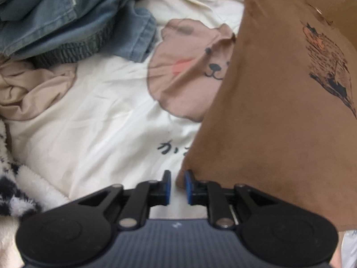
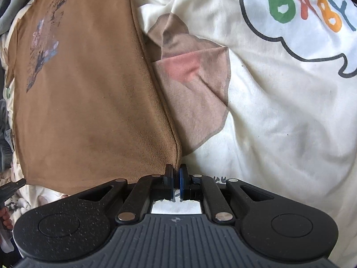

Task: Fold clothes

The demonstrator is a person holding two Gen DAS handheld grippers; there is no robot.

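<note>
The brown shirt [image 1: 279, 102] lies spread on a cream bedsheet [image 1: 93, 116], its printed side up, running ahead of both claws. The left claw [image 1: 177, 186] is released: its blue pads stand a little apart with nothing between them, and the shirt's near corner sits just beside the right-hand pad, apparently let go. The right claw [image 2: 176, 179] is clenched on the shirt's [image 2: 89, 89] other near corner, a pinch of the side seam caught between its pads.

The shirt looks light, soft and limp, with a slightly brushed, non-slippery surface; it should drape and crease wherever it is not supported, and a single pinch will let the rest sag. Best holds are likely the hem corners and seams, where the cloth is doubled and less apt to slip out of the pads. Lifting both corners level would keep the fold line straight.

Beyond the left claw, to its left, sits a heap of jeans [image 1: 55, 17] and a beige garment [image 1: 33, 89], well apart from the shirt
</note>
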